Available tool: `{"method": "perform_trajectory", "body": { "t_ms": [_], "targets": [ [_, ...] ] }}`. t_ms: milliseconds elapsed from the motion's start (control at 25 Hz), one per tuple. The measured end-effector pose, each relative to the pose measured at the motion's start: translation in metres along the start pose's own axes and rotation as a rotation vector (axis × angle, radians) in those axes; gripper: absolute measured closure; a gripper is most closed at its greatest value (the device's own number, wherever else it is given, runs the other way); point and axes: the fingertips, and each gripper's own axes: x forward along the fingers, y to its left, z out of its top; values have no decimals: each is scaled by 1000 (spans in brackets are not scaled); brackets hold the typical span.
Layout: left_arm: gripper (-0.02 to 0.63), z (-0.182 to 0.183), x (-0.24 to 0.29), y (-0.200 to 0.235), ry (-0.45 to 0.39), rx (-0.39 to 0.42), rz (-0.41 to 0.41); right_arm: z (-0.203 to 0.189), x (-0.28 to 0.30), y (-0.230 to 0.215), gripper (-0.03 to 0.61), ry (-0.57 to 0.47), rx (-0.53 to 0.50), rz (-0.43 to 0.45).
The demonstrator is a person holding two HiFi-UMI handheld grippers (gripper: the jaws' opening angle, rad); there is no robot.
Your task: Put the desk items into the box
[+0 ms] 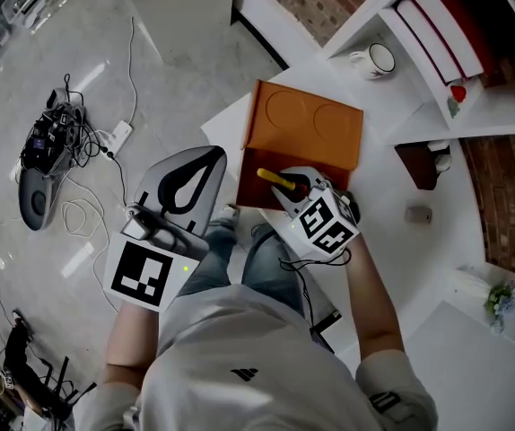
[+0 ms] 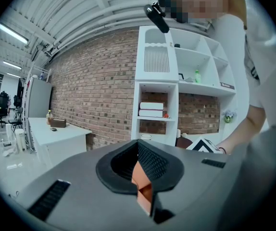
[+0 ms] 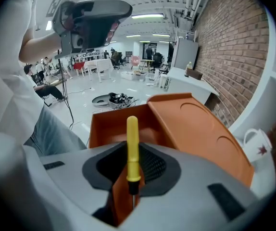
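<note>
1. Head view: The orange box (image 1: 256,174) stood open on the white counter (image 1: 392,187), with its lid (image 1: 307,128) raised at 12 o'clock of the tray. The right hand-held gripper (image 1: 295,187) sat at the tray's 4 o'clock edge, clamped on a yellow-handled screwdriver (image 1: 275,179) whose handle pointed to 10 o'clock over the tray. The left hand-held gripper (image 1: 205,162) was at 9 o'clock of the box, off the counter. A mug (image 1: 374,58) stood at 1 o'clock of the lid.
2. Left gripper view: The left hand-held gripper (image 2: 140,177) had its jaws together, orange pads meeting, with nothing between them. A white shelf unit (image 2: 176,90) stood at 12 o'clock.
3. Right gripper view: The right hand-held gripper (image 3: 131,191) had its jaws clamped low on the screwdriver (image 3: 132,148), handle pointing to 12 o'clock against the box (image 3: 111,124). Whether the tool touched the box could not be told. The lid (image 3: 200,129) leaned at 2 o'clock, and the mug (image 3: 253,141) was at 3 o'clock.
</note>
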Motion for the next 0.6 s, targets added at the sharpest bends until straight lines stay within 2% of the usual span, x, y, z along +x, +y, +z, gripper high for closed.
{"method": "perform_trajectory", "body": {
  "t_ms": [520, 600],
  "targets": [
    [606, 3, 2, -3, -6, 5, -14, 2, -9, -9, 494, -26, 59, -32],
    [604, 4, 4, -5, -9, 9, -23, 5, -12, -10, 512, -49, 84, -43]
  ]
}}
